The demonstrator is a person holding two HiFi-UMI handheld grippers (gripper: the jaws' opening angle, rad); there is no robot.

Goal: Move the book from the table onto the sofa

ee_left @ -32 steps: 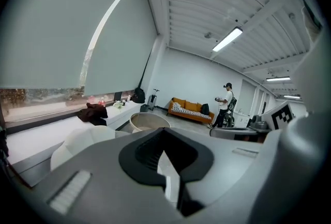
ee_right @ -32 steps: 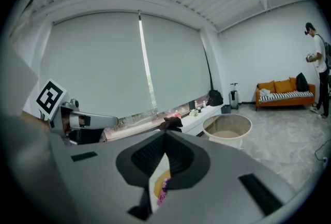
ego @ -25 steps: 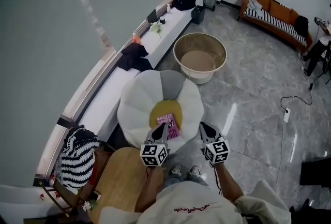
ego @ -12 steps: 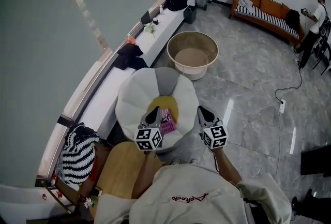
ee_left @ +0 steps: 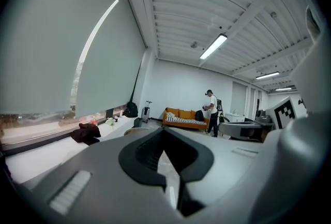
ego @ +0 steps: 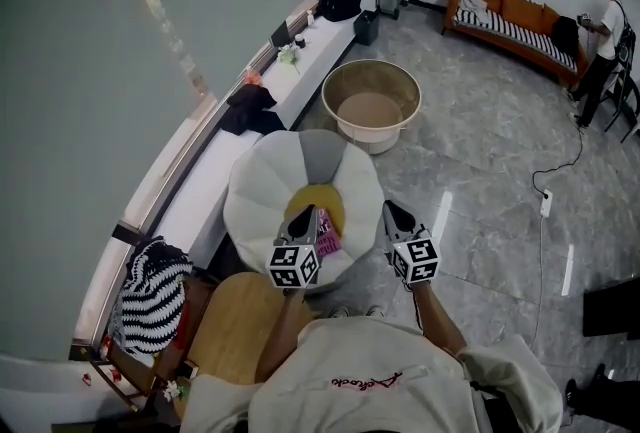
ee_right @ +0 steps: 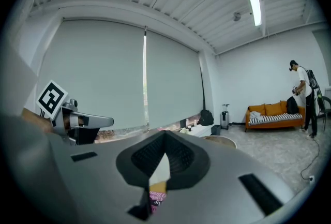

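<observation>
Above the flower-shaped sofa (ego: 262, 183), the left gripper (ego: 303, 218) and right gripper (ego: 389, 211) are held higher than before, jaws closed, empty. The book (ego: 328, 242) is left on it.

Book (ego: 328, 242): pink cover, dark print; lay flat on the yellow centre of the flower-shaped sofa (ego: 262, 193), left edge hidden; sofa white-petalled, one petal grey; round wooden table (ego: 232, 323) just beside the sofa.
</observation>
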